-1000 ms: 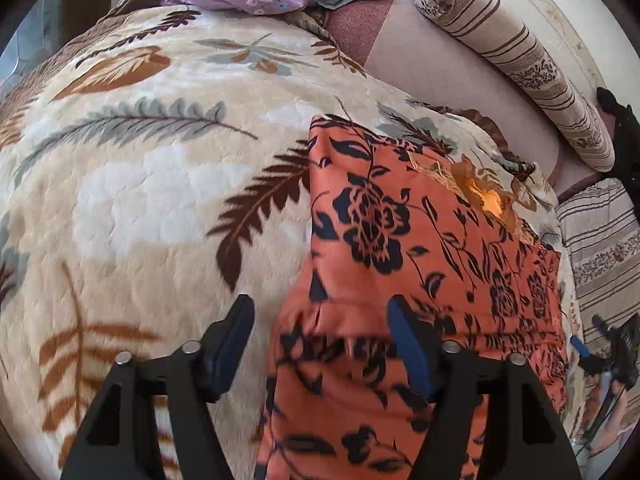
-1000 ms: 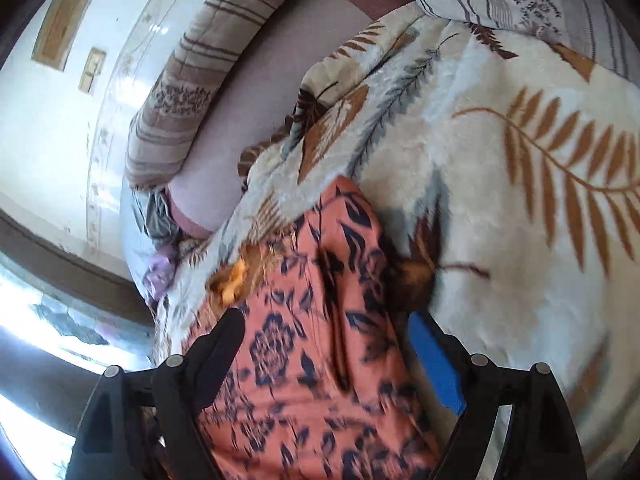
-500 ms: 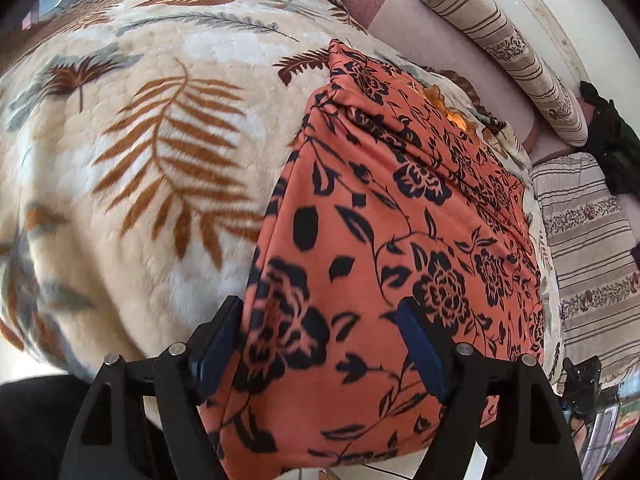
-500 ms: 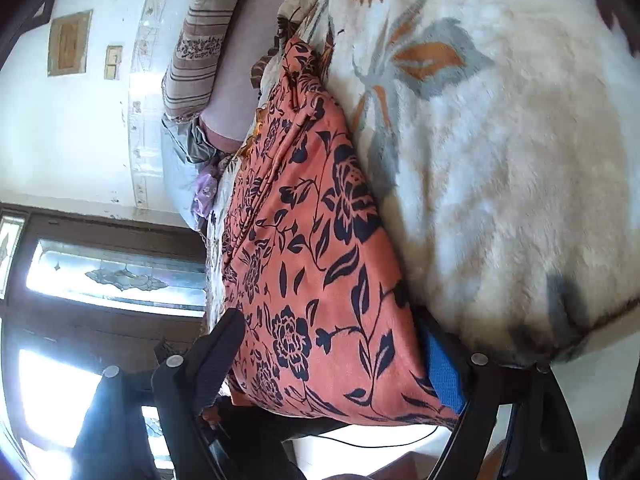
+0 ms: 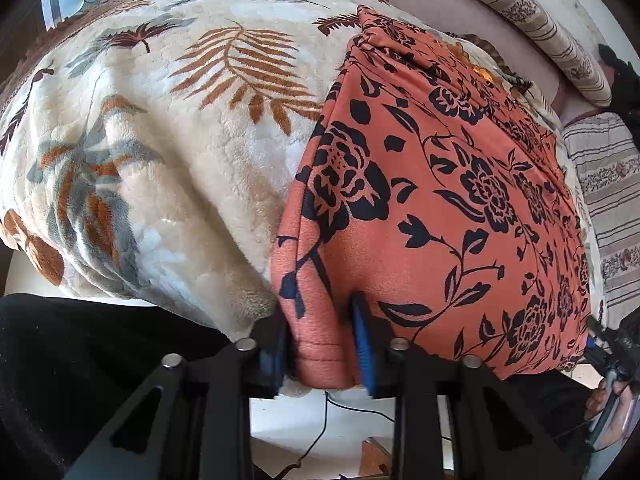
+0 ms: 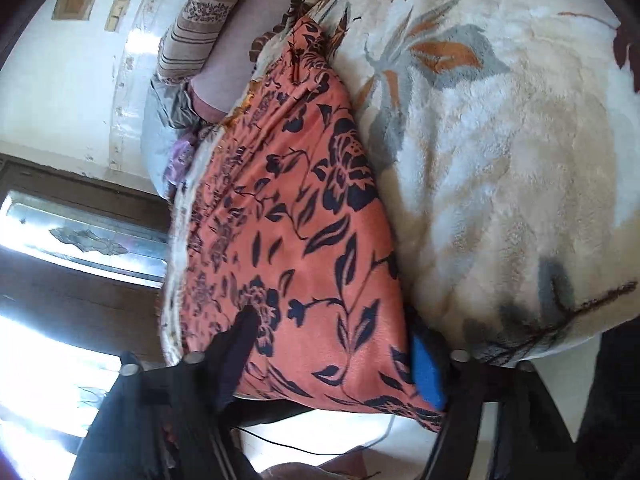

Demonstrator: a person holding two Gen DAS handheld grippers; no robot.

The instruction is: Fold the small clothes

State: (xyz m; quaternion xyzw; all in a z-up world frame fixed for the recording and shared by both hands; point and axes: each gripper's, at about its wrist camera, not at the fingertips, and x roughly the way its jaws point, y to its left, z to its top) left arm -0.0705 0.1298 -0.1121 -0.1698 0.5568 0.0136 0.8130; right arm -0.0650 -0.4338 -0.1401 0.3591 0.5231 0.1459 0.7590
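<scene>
An orange garment with black flowers [image 5: 460,184] lies stretched over the cream leaf-print blanket [image 5: 168,128] and hangs off its near edge. My left gripper [image 5: 322,344] is shut on the garment's near left hem corner, which bunches between the blue pads. In the right wrist view the garment [image 6: 288,248] runs away from me. My right gripper [image 6: 340,356] stands open around its near right edge; the cloth lies between the fingers [image 6: 428,368], not pinched.
Striped bolster pillows [image 5: 532,12] and a pink sheet lie at the bed's far side. A pile of other clothes [image 6: 176,152] sits at the far end. Below the bed edge are a pale floor and a black cable [image 5: 328,412]. A window [image 6: 80,236] is at the left.
Both grippers drew back to the near edge of the bed. My left gripper went from open around the cloth to shut on the hem corner. My right stayed open.
</scene>
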